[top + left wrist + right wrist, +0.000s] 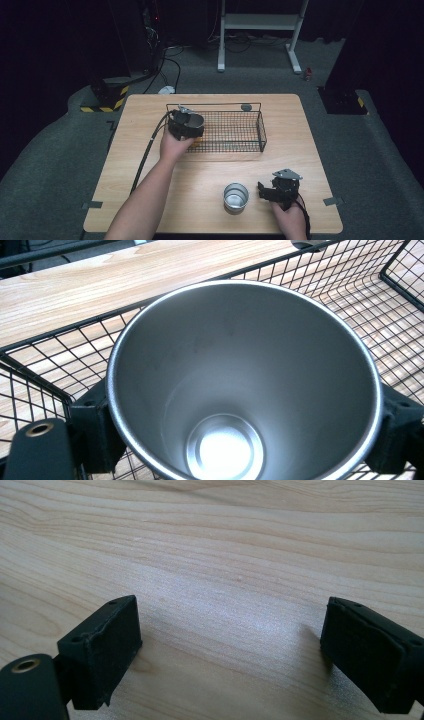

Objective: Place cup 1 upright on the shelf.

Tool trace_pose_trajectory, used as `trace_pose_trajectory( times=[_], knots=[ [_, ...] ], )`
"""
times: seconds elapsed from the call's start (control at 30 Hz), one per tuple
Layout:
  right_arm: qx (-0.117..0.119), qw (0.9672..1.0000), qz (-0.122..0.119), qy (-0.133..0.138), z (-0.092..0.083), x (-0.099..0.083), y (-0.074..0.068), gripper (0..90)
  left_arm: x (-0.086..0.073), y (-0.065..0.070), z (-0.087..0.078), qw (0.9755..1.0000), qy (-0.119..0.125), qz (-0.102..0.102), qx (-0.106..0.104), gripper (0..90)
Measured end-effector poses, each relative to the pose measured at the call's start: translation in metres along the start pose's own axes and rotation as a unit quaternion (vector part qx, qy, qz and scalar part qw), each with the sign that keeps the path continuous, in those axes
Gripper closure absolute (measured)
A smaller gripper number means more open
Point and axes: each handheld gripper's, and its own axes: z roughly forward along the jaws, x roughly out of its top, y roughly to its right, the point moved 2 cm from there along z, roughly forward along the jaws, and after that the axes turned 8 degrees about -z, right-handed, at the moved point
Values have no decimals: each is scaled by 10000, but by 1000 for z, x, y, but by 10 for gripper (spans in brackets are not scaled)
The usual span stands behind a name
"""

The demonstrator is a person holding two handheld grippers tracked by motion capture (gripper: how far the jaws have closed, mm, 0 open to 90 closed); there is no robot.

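Cups are what we are moving, and we have two shiny metal ones. We start on the left. Our left gripper (186, 125) squeezes the first cup (245, 385) from both sides, and its black pads (92, 437) press on the cup wall. In the left gripper view we look right down into this cup, and its round bottom shines back at us. Its mouth faces the camera, so it points along the jaws. We hold it over the left end of the black wire basket (235, 131), just inside the corner. The basket wires show all around and under the cup. We cannot tell if the cup touches the basket floor yet. We think the next move is to set it down and let go, and the basket floor lies straight under it.

Moving to the right, the second cup (235, 196) stands upright on the wooden table (210, 170), near our side, with its mouth up. It is well apart from the basket.

Just to its right is our right gripper (267, 192). It rests low by the table with its jaws wide open and nothing between them. In the right gripper view we see bare wood between the two pads (102, 647). The second cup sits just to the left of this gripper, so our right hand is much nearer to it. We think that hand should take it.
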Motion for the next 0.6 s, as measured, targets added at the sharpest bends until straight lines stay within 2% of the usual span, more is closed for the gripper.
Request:
trace_pose_trajectory(
  times=[0.37,0.6],
  knots=[
    [9,10000,-8,2,0,0,0,92,-5,0,-4,9999,-9,159,35,129],
    [30,10000,-26,-7,0,0,-1,92,-9,-1,-6,9998,14,192,41,129]
  ],
)
